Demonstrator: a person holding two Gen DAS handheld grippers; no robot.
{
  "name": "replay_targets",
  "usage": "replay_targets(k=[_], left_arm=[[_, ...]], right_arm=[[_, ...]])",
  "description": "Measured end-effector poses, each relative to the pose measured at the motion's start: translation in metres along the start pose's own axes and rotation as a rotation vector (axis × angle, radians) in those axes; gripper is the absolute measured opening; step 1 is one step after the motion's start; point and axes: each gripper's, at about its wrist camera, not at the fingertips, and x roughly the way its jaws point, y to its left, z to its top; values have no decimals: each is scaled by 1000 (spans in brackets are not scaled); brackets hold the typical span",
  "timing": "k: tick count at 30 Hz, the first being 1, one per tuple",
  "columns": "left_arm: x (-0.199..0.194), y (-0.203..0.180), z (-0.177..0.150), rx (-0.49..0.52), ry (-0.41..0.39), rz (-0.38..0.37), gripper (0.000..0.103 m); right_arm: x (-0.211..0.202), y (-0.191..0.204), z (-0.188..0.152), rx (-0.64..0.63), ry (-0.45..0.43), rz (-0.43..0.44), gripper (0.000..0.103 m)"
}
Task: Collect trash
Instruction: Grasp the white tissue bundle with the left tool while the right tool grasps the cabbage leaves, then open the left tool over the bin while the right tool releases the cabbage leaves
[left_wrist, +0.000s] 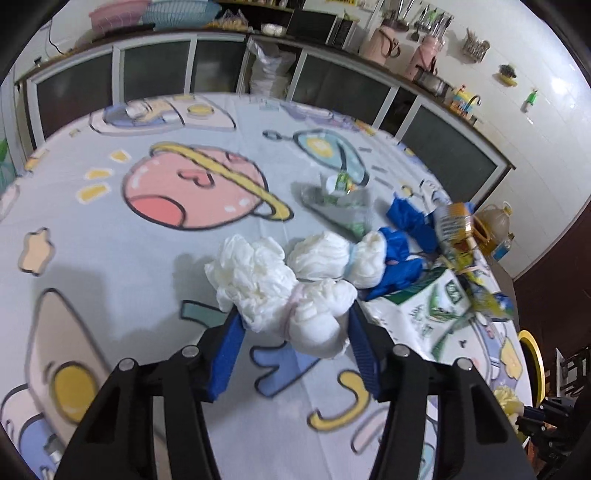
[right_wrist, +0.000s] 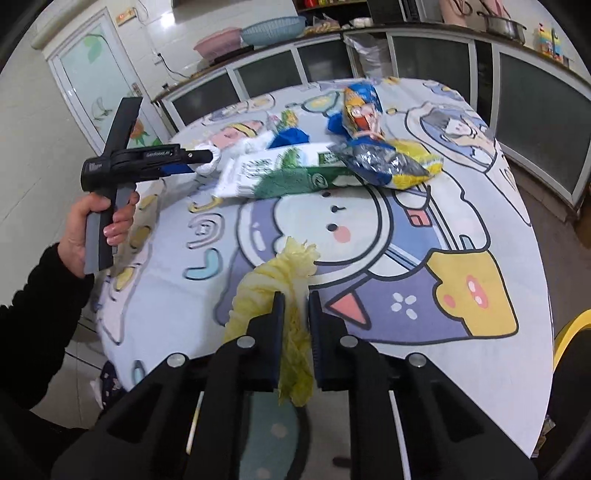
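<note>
- Left wrist view: my left gripper (left_wrist: 293, 325) has its blue pads (left_wrist: 229, 354) on either side of a crumpled white tissue wad (left_wrist: 317, 321), and both pads look to be pressing its flanks, so I'm grasping it.
- The wad sits low over the cartoon-print tablecloth (left_wrist: 110, 240), joined to more white tissue clumps (left_wrist: 255, 273) just ahead.
- Beyond those, to the right, lie blue plastic scraps (left_wrist: 406, 218), a green-and-white package (left_wrist: 424, 306) and a clear crumpled wrapper (left_wrist: 340, 203), all on the cloth.
- The picture is slightly blurred.
- Right wrist view: my right gripper (right_wrist: 296, 306) is clenched tight on a crumpled yellow wrapper (right_wrist: 280, 273), which sticks out ahead of the fingertips and hangs down behind them, over the near edge of the table.
- Farther up the table the green-and-white package (right_wrist: 280, 170) lies flat, a blue-and-yellow snack bag (right_wrist: 391, 162) touching its right end, and another colourful bag (right_wrist: 360, 107) behind that.
- At left a hand (right_wrist: 92, 229) in a black sleeve (right_wrist: 33, 314) holds my other gripper's handle, its tip at the white tissue (right_wrist: 210, 162) beside the package.
</note>
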Motion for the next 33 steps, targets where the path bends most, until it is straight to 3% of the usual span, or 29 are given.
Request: replay_targets(k=[13,26,33], left_arm=[[-97,-29,-44,80,-92,-32,52],[-110,-87,-105,179,-47,-115,53],[-106,-145,-123,269,-27,-176,53]], right_arm=[[-61,15,-9,8,-104,33,13],[-93,-5,-43,83,-128,-13,13],[-119,-33,-62,144,-166,-62,13]])
